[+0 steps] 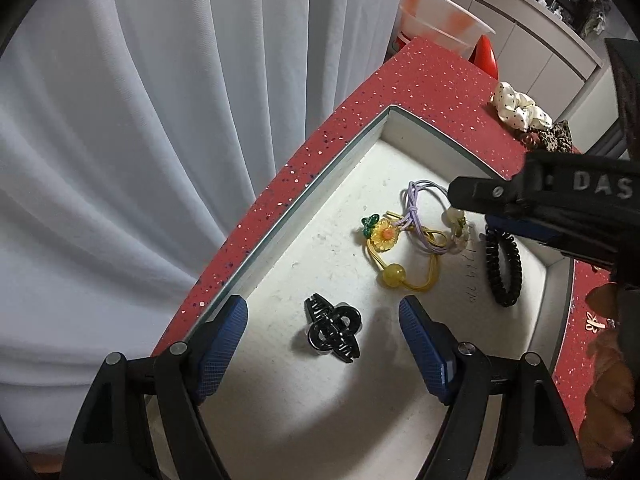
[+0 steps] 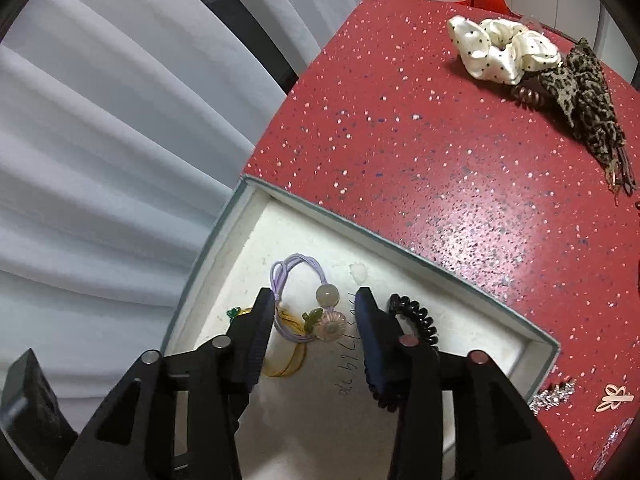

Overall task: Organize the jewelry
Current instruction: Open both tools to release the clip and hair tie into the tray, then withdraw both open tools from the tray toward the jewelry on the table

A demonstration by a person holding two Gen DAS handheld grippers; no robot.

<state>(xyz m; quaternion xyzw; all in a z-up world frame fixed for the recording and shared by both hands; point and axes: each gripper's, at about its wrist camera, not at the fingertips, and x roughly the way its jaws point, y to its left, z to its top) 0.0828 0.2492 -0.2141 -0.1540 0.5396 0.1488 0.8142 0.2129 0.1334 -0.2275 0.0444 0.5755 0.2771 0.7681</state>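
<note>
Jewelry is going into the shallow white box (image 1: 348, 148) on the red speckled bench (image 1: 432, 92), and both tools are over it. Left wrist view first: the left hand-held gripper (image 1: 322, 322) is released, jaws wide, nothing pinched. The black claw clip (image 1: 334, 332) lies flat on the box floor right between its blue pads (image 1: 224, 344), clear of both. Just beyond the tips sits the yellow flower hair tie (image 1: 396, 254), tangled with the lilac hair tie (image 1: 416, 210); beyond and to the right lies the black spiral hair tie (image 1: 503, 268). The right hand-held gripper (image 1: 480, 194) reaches in from the right over that cluster. A cream dotted scrunchie (image 1: 518, 108) waits on the bench, well past the box.

Right wrist view now: the right hand-held gripper (image 2: 316, 300) is partly open and grasping nothing. The lilac tie with its pale bead and flower lies between the fingers, touching neither as far as I can tell. The spiral tie hugs the outside of the right finger. The scrunchie and a leopard-print scrunchie (image 2: 588, 92) sit far ahead to the right.

This looks like a drop-off completed. Best play, I'd say: lift both tools straight up so no pad snags an elastic loop, then head for the scrunchies.
</note>
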